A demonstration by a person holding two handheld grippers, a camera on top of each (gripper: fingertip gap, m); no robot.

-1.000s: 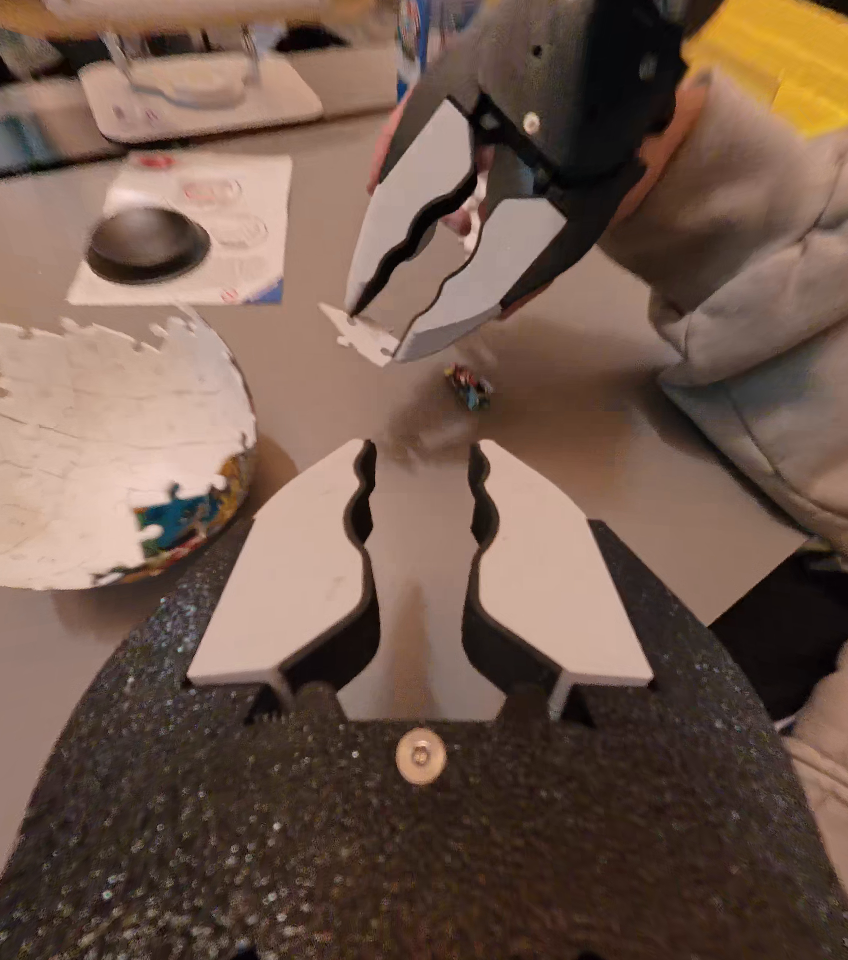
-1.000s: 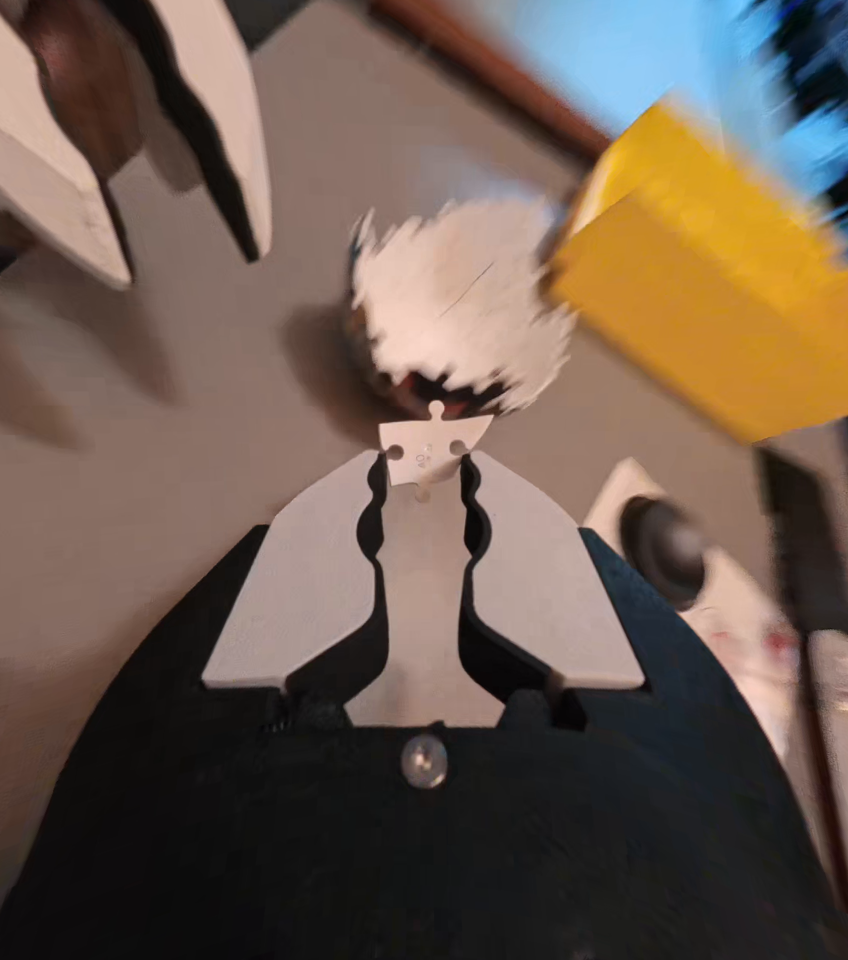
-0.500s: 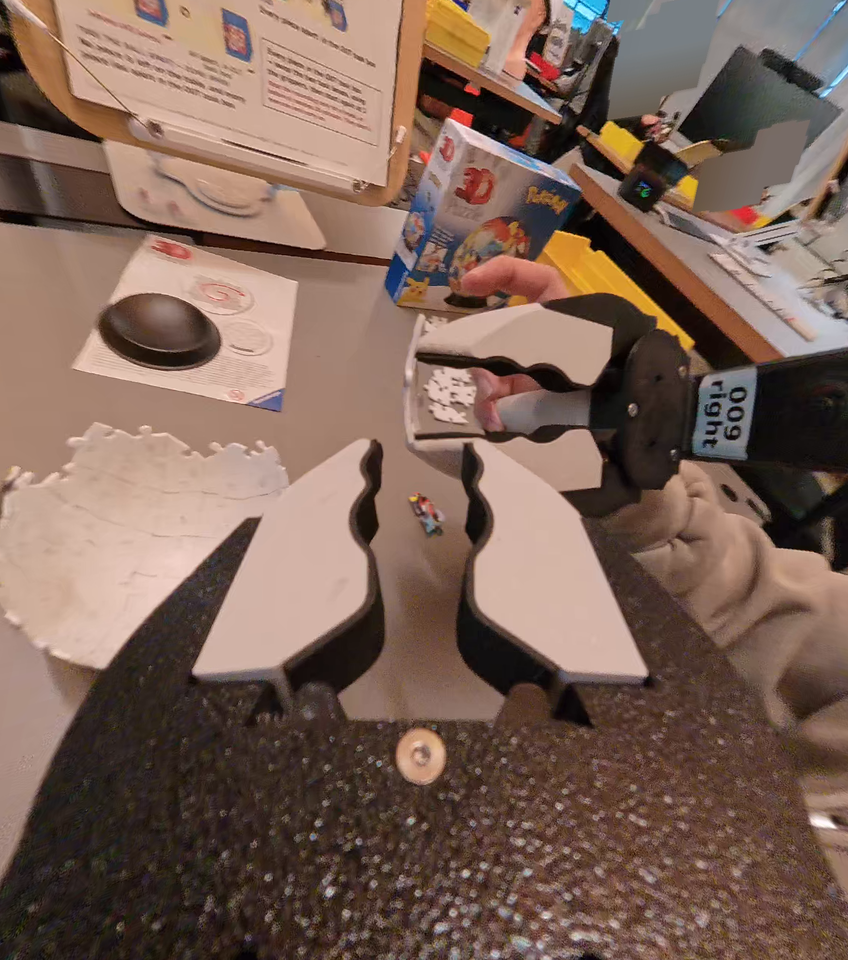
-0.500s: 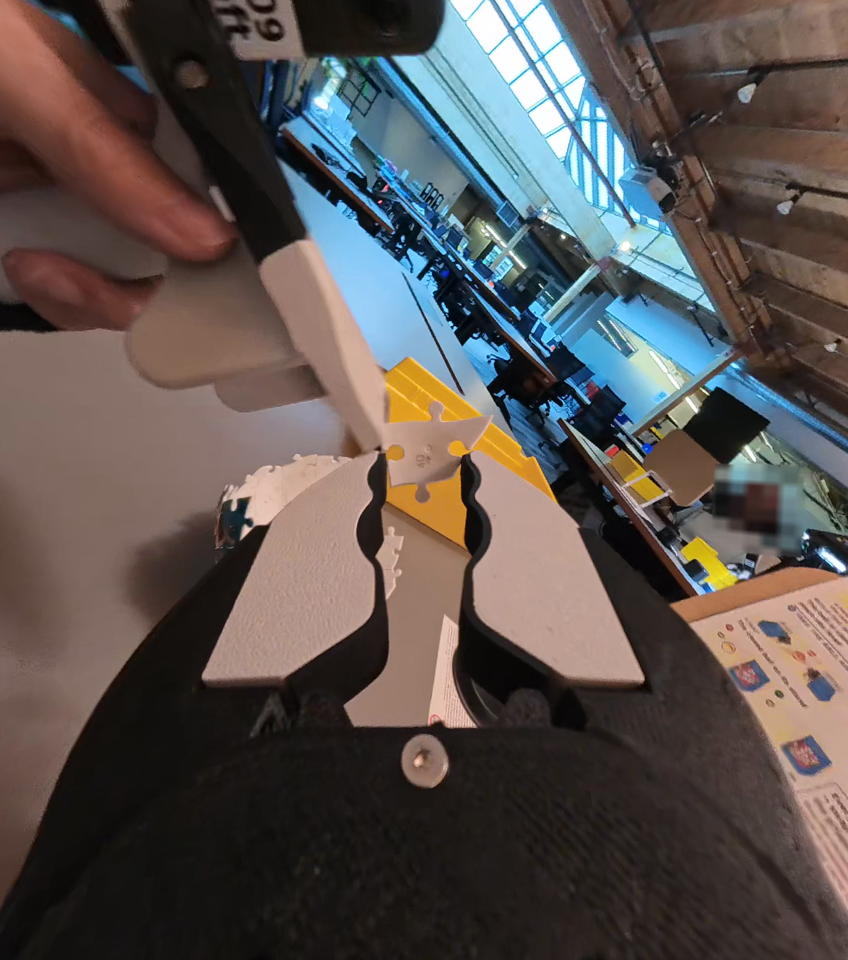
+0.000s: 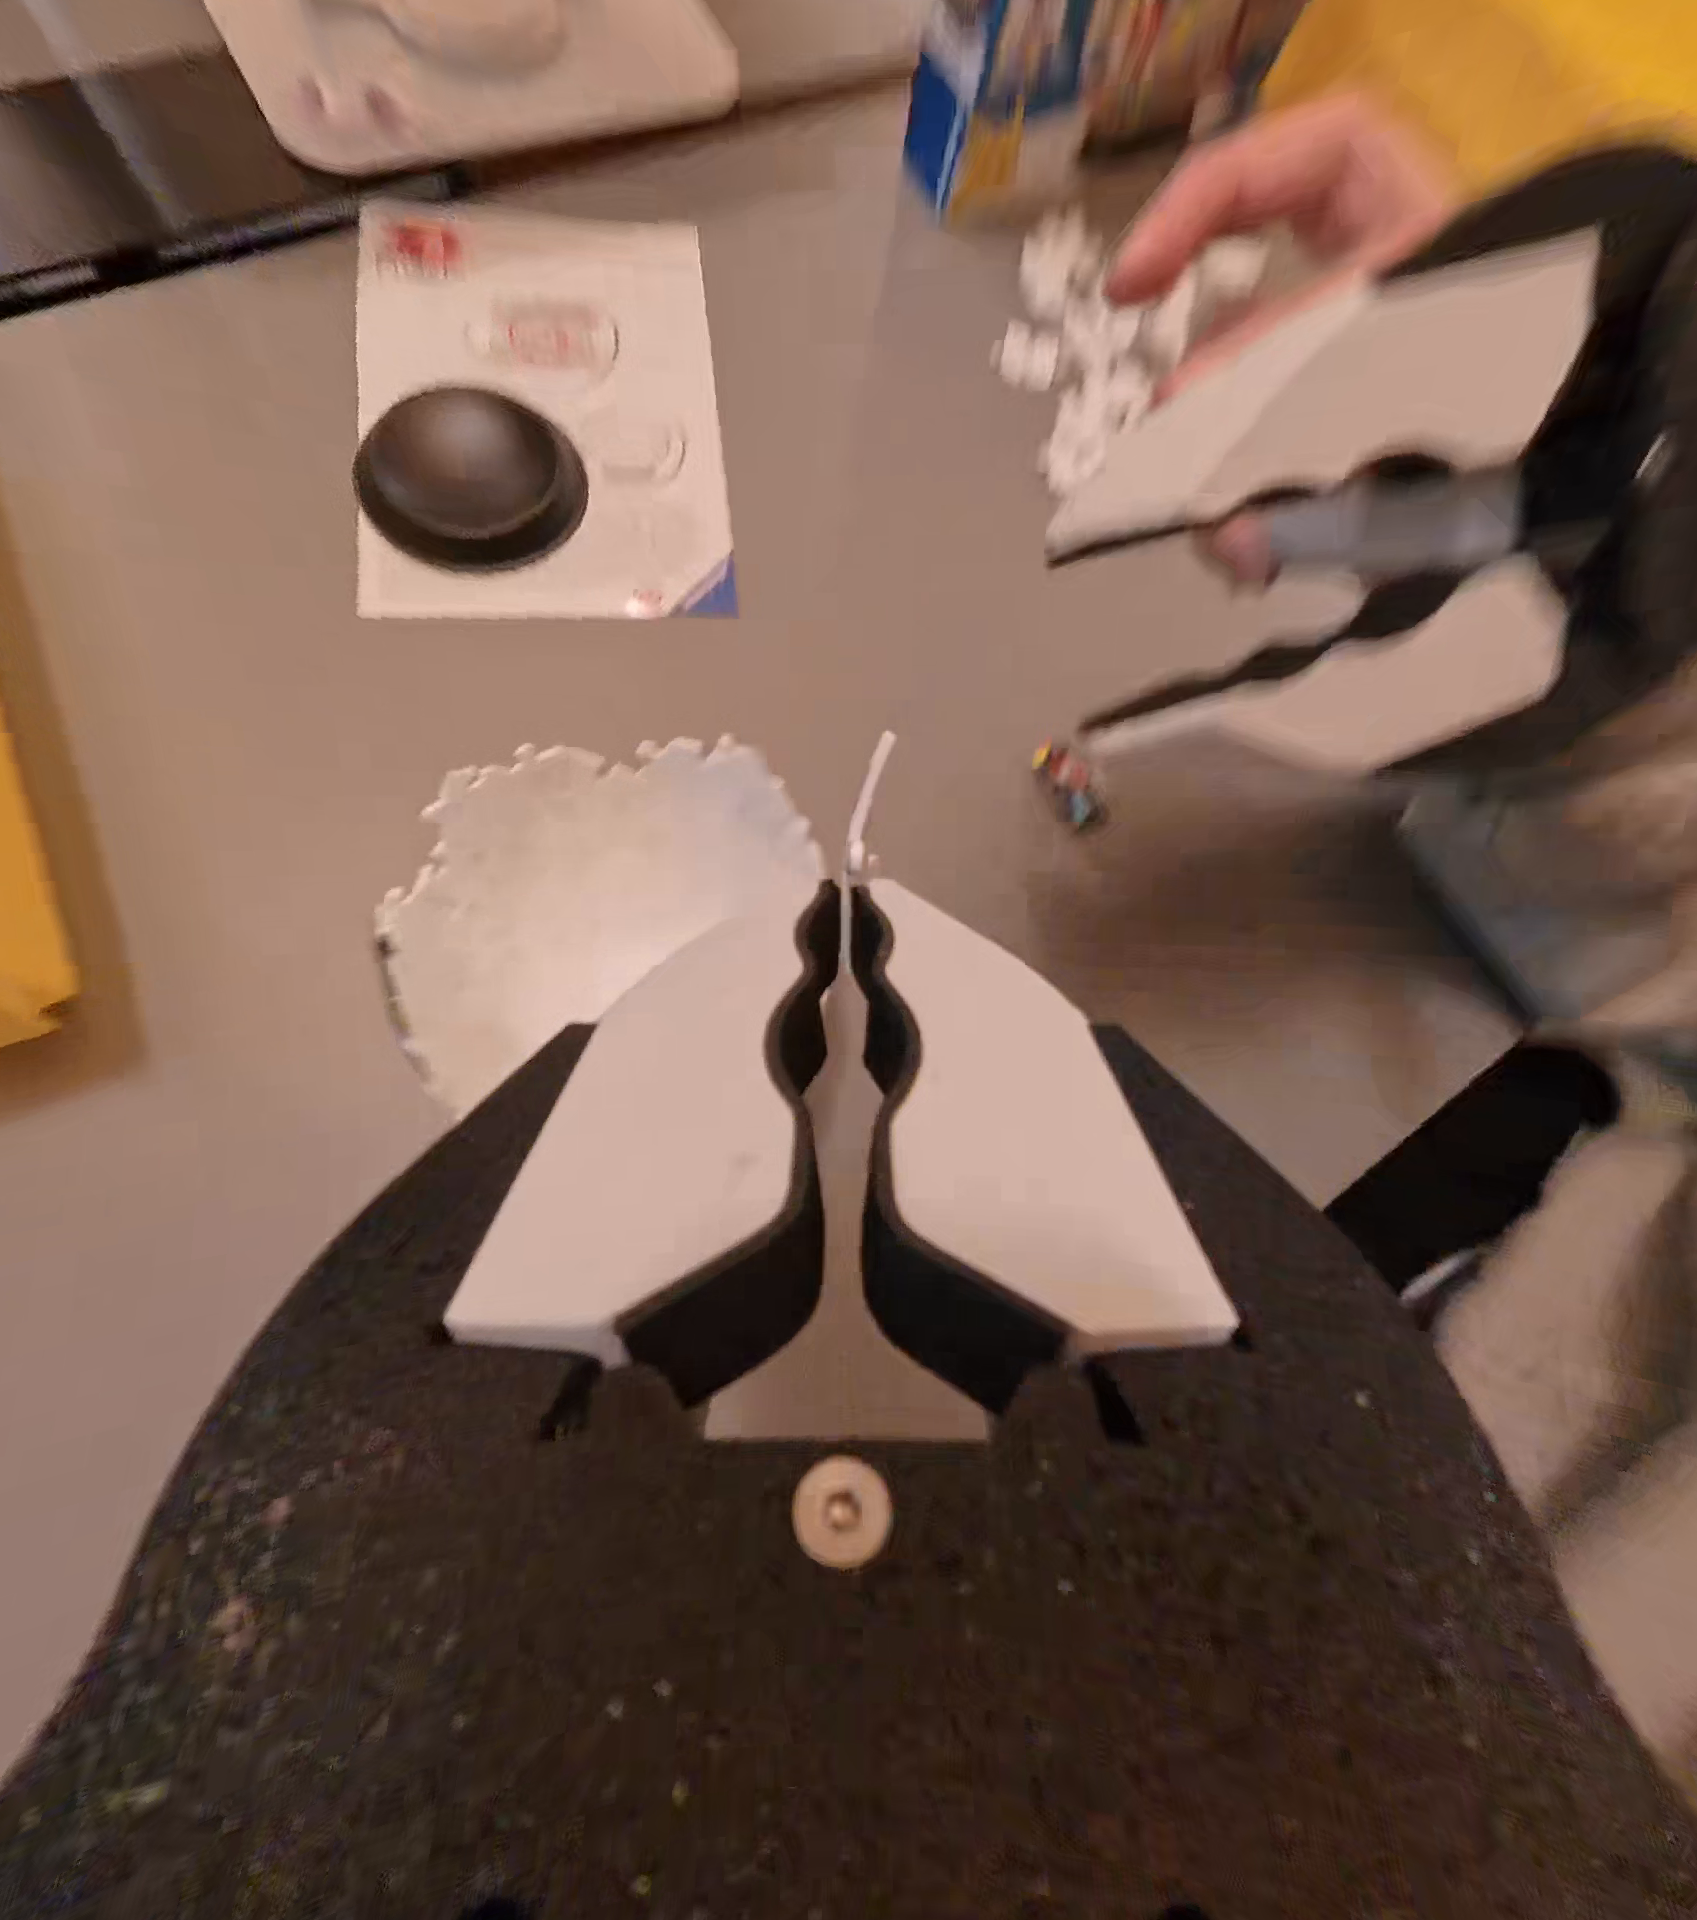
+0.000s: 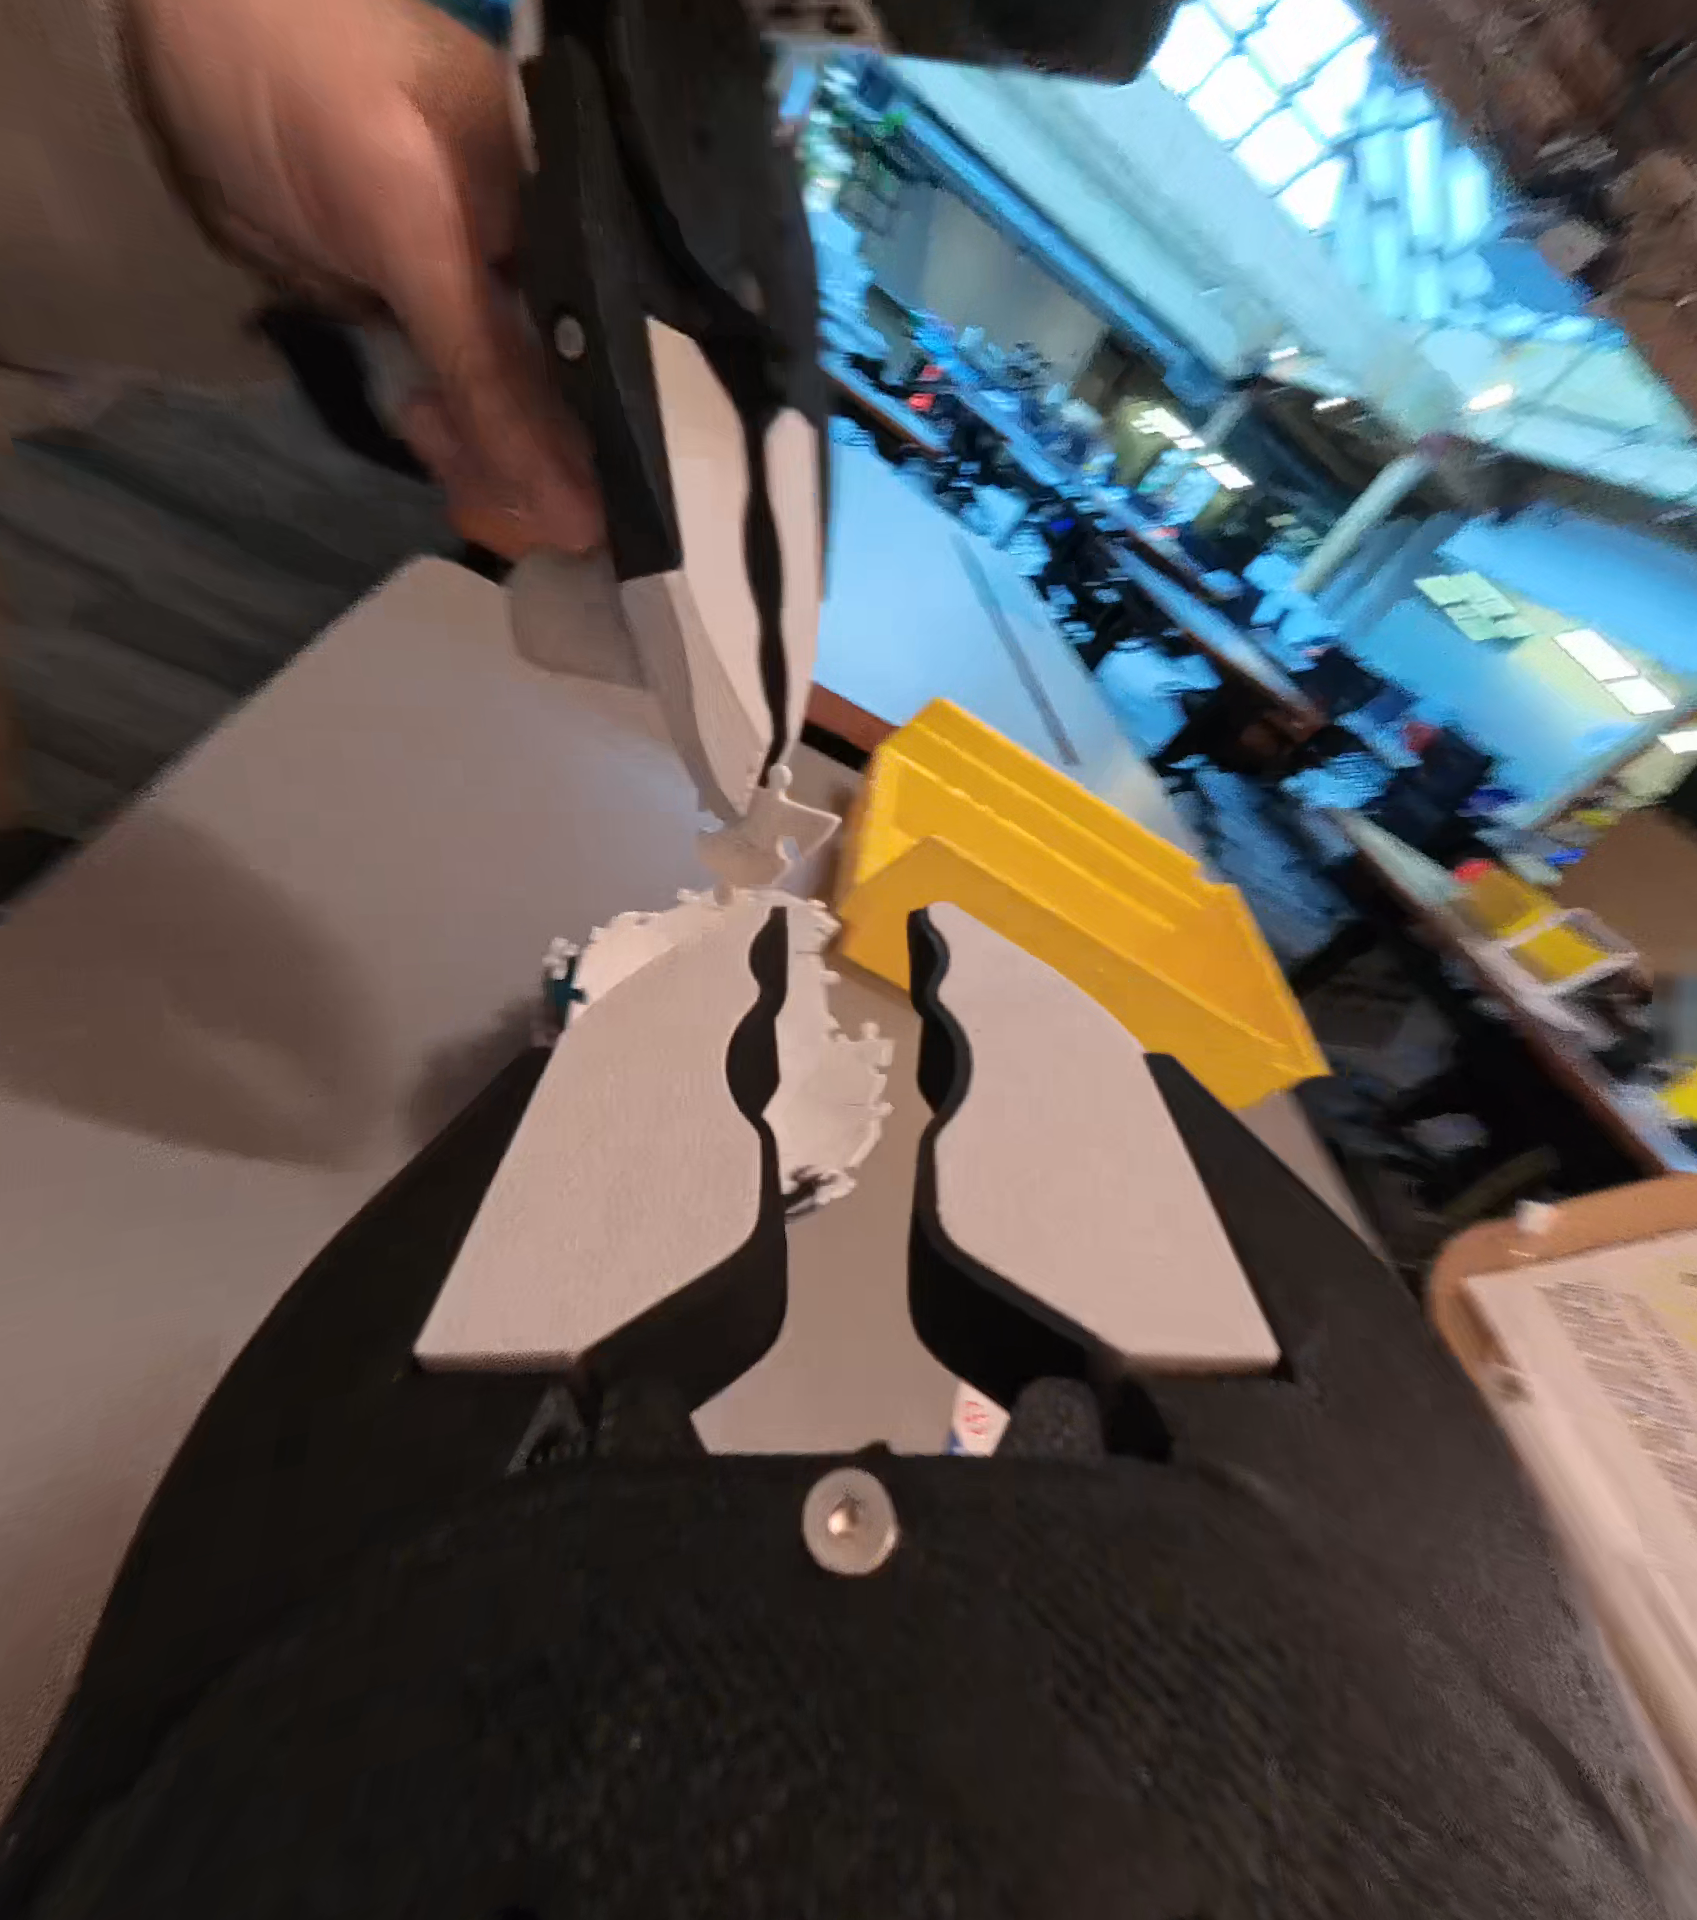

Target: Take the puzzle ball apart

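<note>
Left gripper [image 5: 846, 896]: fingers pinched shut on a single white piece [image 5: 863, 821], held edge-on and upright just past the tips. The thin grip looks chosen so the piece clears the fingers for dropping.
Right gripper [image 6: 844, 920]: fingers apart, nothing between them; through the gap you see the shell on the tabletop [image 5: 200, 790].
Puzzle ball: what's left is a white bowl-shaped shell [image 5: 595, 883] with a jagged rim, lying open side up on the tabletop, just ahead of the left gripper. A strip of its coloured outside shows at the edge in the right wrist view.
Loose pieces: a small pile of white ones [image 5: 1072, 343] far right near the box [image 5: 1010, 104]; one coloured piece [image 5: 1067, 784] lies alone nearby.
Yellow bin [image 6: 1062, 904]: just beside the shell; its inside can't be seen, so contents unknown.
Black dome [image 5: 465, 468]: sits on a printed sheet [image 5: 532, 312], well apart from the shell.
Progress: plenty of shell left to break up, I'd say.
</note>
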